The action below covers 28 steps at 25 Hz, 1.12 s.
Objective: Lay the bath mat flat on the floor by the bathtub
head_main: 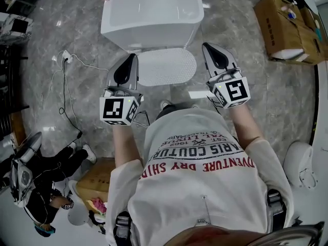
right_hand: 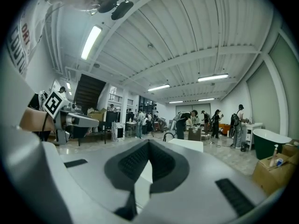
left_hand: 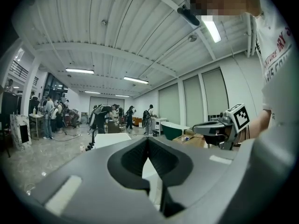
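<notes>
A white oval bath mat [head_main: 167, 66] lies flat on the grey marble floor, right against the near end of the white bathtub [head_main: 151, 13]. My left gripper [head_main: 134, 57] hovers over the mat's left edge and my right gripper [head_main: 205, 46] is just past its right edge. Both are held level above the floor. Each is shut with nothing between its jaws, as the left gripper view [left_hand: 148, 138] and the right gripper view [right_hand: 148, 141] show. The tub's end [left_hand: 110, 139] appears beyond the left jaws, and again as the tub's end [right_hand: 188, 144] beyond the right jaws.
Cardboard boxes [head_main: 285, 27] stand at the back right. A power strip with a cable [head_main: 65, 58] lies left of the tub. A person [head_main: 48, 184] crouches at the lower left beside another box [head_main: 95, 181]. Several people stand far off in the hall [left_hand: 100, 118].
</notes>
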Each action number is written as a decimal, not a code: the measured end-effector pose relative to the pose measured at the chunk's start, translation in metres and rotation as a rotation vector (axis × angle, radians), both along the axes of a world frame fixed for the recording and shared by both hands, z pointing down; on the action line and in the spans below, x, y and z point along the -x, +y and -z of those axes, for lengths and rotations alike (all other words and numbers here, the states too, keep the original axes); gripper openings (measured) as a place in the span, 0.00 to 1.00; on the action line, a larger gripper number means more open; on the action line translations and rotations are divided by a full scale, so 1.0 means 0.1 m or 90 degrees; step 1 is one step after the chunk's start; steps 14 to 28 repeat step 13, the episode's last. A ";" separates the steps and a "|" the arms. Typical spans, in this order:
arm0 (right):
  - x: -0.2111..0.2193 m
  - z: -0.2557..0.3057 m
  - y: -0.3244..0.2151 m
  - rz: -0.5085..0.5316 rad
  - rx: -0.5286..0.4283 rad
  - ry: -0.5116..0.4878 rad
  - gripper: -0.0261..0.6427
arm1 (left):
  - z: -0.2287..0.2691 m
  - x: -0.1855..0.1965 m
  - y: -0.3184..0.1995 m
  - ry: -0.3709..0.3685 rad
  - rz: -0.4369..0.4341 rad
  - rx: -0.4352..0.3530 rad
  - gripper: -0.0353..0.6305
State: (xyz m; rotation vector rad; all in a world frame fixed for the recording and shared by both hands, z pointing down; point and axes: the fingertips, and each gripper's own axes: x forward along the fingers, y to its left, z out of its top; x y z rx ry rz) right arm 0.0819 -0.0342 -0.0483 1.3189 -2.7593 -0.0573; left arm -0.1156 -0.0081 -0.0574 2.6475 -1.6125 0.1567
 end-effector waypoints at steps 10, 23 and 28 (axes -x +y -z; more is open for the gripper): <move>-0.04 -0.01 0.02 -0.009 0.004 -0.001 0.05 | -0.01 -0.04 0.00 0.001 -0.004 0.008 0.07; -0.04 -0.05 0.04 -0.010 0.005 -0.002 0.05 | -0.03 -0.06 0.02 0.001 -0.005 0.008 0.07; -0.04 -0.05 0.04 -0.010 0.005 -0.002 0.05 | -0.03 -0.06 0.02 0.001 -0.005 0.008 0.07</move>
